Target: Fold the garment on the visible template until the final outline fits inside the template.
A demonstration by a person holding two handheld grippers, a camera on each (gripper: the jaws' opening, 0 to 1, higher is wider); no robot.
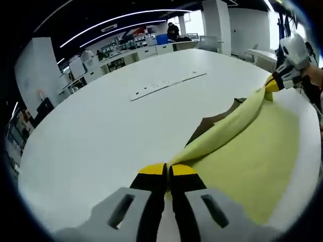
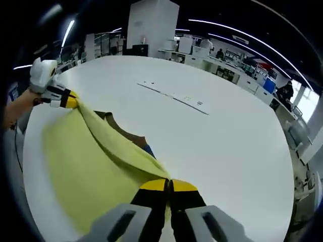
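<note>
A pale yellow garment (image 1: pixel 252 156) hangs stretched between both grippers, its top edge taut, its lower part draped toward the white table. My left gripper (image 1: pixel 168 171) is shut on one end of that edge. My right gripper (image 1: pixel 275 83) pinches the other end at the upper right. In the right gripper view, my right gripper (image 2: pixel 169 185) is shut on the garment (image 2: pixel 86 166), and the left gripper (image 2: pixel 68 98) grips it at the upper left. A brown template (image 1: pixel 209 123) lies flat on the table, mostly hidden behind the cloth. Part of the template (image 2: pixel 128 135) peeks out beyond the edge.
The large white table (image 1: pixel 101 136) stretches far ahead, with a thin white strip (image 1: pixel 166 85) lying on it; the same strip (image 2: pixel 174 96) crosses the table's middle. A hand (image 2: pixel 15 108) holds the left gripper. Desks and shelves stand beyond the table.
</note>
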